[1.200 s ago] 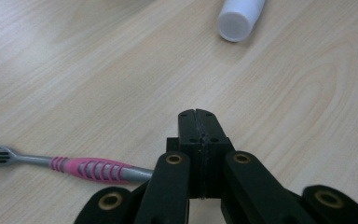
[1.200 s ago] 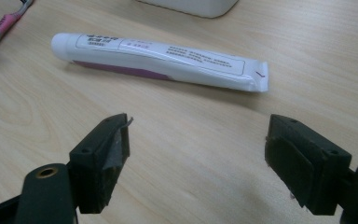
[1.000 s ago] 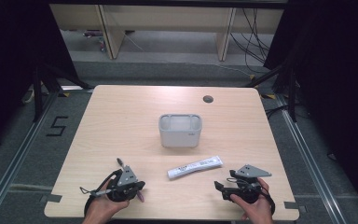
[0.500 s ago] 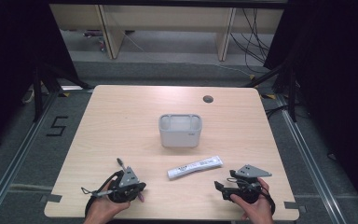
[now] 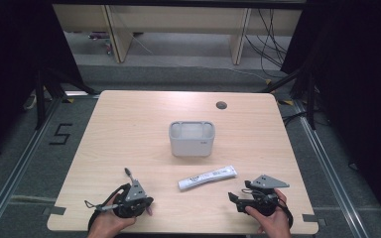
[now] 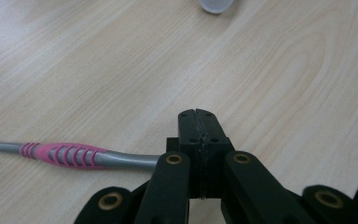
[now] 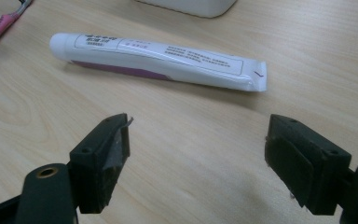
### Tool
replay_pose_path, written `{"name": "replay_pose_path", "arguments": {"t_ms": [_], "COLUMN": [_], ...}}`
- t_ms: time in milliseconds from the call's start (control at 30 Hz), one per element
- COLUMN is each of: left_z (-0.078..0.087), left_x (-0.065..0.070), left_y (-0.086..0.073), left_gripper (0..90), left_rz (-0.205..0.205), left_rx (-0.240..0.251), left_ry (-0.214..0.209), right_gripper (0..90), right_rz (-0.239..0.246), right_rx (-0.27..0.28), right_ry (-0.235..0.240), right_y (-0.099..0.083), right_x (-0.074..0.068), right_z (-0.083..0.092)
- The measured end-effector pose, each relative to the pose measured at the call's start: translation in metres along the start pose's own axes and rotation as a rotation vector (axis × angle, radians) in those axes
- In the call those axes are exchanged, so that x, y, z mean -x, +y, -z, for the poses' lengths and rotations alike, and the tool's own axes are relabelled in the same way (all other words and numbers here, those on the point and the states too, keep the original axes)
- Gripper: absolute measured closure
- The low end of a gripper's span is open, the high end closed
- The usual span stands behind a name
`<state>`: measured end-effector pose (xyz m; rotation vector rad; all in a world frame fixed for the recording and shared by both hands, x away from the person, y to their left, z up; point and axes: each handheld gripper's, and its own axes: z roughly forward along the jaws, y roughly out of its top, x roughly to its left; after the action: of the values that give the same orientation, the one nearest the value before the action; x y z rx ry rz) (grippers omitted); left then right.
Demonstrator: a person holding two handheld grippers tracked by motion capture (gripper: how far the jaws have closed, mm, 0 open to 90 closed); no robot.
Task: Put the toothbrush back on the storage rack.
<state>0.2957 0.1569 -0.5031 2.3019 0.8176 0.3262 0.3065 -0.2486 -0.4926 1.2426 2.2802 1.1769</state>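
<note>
At the lower left of the high view, the left claw (image 5: pixel 148 204) is squeezed shut on the toothbrush (image 6: pixel 65 156). At the lower right, the right claw (image 7: pixel 198 161) gapes wide and empty near the toothpaste (image 7: pixel 158 60) on the table (image 5: pixel 129 129). The thin brush could slip or twist.

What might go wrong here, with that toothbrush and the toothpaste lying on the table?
The left gripper is shut, and the toothbrush seems to run behind its jaws, so a held end may let the brush swing or slip. The right gripper is open before the toothpaste tube; a hard squeeze might dent it or push paste out. The grey container stands close behind, so a lifted item may knock it.
</note>
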Motion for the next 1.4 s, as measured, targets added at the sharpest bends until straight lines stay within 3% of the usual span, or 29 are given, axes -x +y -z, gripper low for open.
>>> {"name": "replay_pose_path", "arguments": {"t_ms": [300,400,633,767,833,1000,1167,1233,1400], "left_z": [0.01,0.013,0.021,0.025,0.028,0.031,0.037,0.039,0.043], "left_x": [-0.004,-0.006,-0.014,-0.017,-0.02,-0.024,-0.031,-0.032,-0.038], "left_y": [-0.011,-0.016,-0.023,-0.025,-0.027,-0.03,-0.031,-0.032,-0.038], "left_gripper": [89.6,89.6,89.2,88.9,88.8,88.6,88.5,87.7,88.4], "left_rz": [0.003,0.004,0.003,0.002,-0.005,-0.001,-0.024,-0.015,-0.018], "left_rx": [-0.032,-0.037,-0.065,-0.077,-0.106,-0.105,-0.162,-0.166,-0.167], "left_ry": [0.008,0.022,0.033,0.023,0.031,0.04,0.036,0.035,0.066], "right_gripper": [23.1,23.1,23.1,23.1,23.1,23.1,23.1,23.1,23.3], "right_rz": [0.01,-0.012,-0.012,-0.013,-0.009,-0.007,-0.028,-0.033,-0.031], "right_rx": [0.009,0.0,-0.001,-0.002,0.001,0.003,-0.003,-0.005,-0.011], "right_ry": [0.004,-0.005,-0.005,-0.008,-0.007,-0.007,0.002,0.003,0.0], "right_y": [0.0,0.0,0.0,0.0,0.0,0.0,-0.001,0.0,0.0], "right_x": [0.001,0.0,0.0,0.0,0.0,0.0,-0.001,-0.001,-0.001], "right_z": [-0.001,0.0,0.0,0.0,0.0,0.0,0.0,0.0,0.001]}}
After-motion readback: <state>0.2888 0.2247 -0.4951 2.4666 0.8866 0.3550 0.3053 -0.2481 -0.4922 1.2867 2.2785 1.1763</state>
